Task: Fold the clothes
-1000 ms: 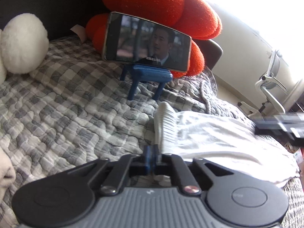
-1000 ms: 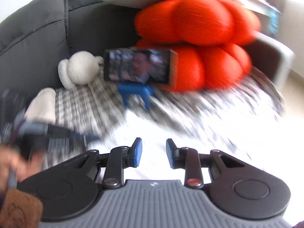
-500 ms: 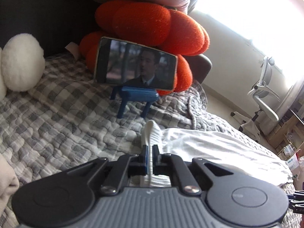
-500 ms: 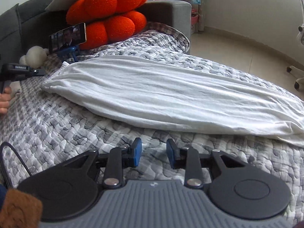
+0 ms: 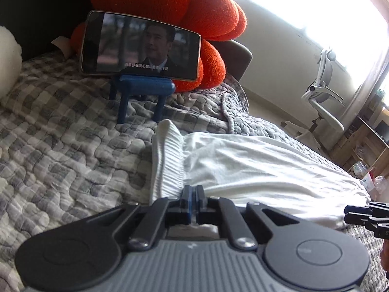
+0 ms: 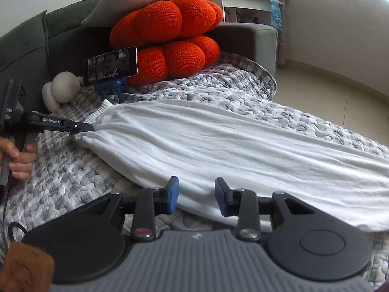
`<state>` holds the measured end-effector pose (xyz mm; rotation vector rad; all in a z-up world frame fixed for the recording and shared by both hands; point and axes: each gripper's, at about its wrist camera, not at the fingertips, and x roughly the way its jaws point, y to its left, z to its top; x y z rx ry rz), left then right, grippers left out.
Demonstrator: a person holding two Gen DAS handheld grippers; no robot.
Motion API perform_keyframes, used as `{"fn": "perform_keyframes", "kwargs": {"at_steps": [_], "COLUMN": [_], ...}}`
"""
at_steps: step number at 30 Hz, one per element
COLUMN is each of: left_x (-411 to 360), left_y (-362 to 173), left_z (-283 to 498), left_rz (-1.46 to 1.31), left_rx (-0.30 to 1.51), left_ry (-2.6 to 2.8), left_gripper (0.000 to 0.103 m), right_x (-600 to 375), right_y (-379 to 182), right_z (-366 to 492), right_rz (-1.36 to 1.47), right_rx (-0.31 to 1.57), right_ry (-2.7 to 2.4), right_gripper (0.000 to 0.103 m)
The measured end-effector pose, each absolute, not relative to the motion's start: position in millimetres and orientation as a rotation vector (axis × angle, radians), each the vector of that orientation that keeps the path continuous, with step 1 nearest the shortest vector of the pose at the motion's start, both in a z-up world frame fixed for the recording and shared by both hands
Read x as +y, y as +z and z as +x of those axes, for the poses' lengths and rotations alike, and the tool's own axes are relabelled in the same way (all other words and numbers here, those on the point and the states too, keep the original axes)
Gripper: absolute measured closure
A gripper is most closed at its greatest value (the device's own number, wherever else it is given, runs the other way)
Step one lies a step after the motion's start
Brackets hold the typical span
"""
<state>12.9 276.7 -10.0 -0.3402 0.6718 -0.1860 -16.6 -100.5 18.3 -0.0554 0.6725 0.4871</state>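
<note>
the white garment (image 6: 218,146) lies stretched long across the grey quilted cover (image 6: 73,182), its ribbed waistband (image 5: 167,160) at the end nearest the sofa back and the rest fanning out wide toward the open floor. the left gripper (image 5: 193,194) is pinched tight on the near corner of that waistband — from the right wrist view its fingers (image 6: 82,127) meet the cloth right at the gathered edge, with a hand (image 6: 17,160) wrapped round the handle. the right gripper (image 6: 196,196) sits low over the garment's near long edge, its blue pads apart and not pressing on anything; the jaws have just been opening a little wider, with the white hem lying below the gap between them. beside that edge there is a band of bare quilt on the near side, and more bare quilt beyond the far edge up to the sofa arm (image 6: 255,41). past the waistband stands a phone (image 5: 141,48) on a small blue stand (image 5: 143,90), just beside the cloth's corner but apart from it — behind it the stacked orange cushions (image 6: 170,36) and a white plush toy (image 6: 63,90). pale tiled floor (image 6: 328,97) opens out to the right, with an office chair (image 5: 323,97) by the bright window.
</note>
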Motion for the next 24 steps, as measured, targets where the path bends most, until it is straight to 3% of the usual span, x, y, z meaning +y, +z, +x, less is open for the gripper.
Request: {"fn": "perform_keyframes", "kwargs": {"at_steps": [5,9,18,21,24], "left_x": [278,276,278,277,276], "left_y": [-11,-10,-10,-10,-10], "left_z": [13,13,13,13,13], "left_rz": [-0.350,-0.344,-0.354,-0.351,-0.345], "left_rx": [0.675,0.675,0.677,0.676,0.675], "left_ry": [-0.184,-0.179,-0.181,-0.181,-0.180], "left_gripper": [0.100,0.100,0.100,0.100,0.099], "right_x": [-108,-100,-78,-69,-62], "right_y": [9,7,12,12,10], "right_z": [-43,-36,-14,-11,-10], "right_rz": [-0.055,-0.068,-0.101,-0.128,-0.150], "right_rx": [0.735,0.707,0.613,0.604,0.613], "right_ry": [0.539,0.505,0.535,0.557,0.553], "right_gripper": [0.065,0.060,0.060,0.052,0.052]}}
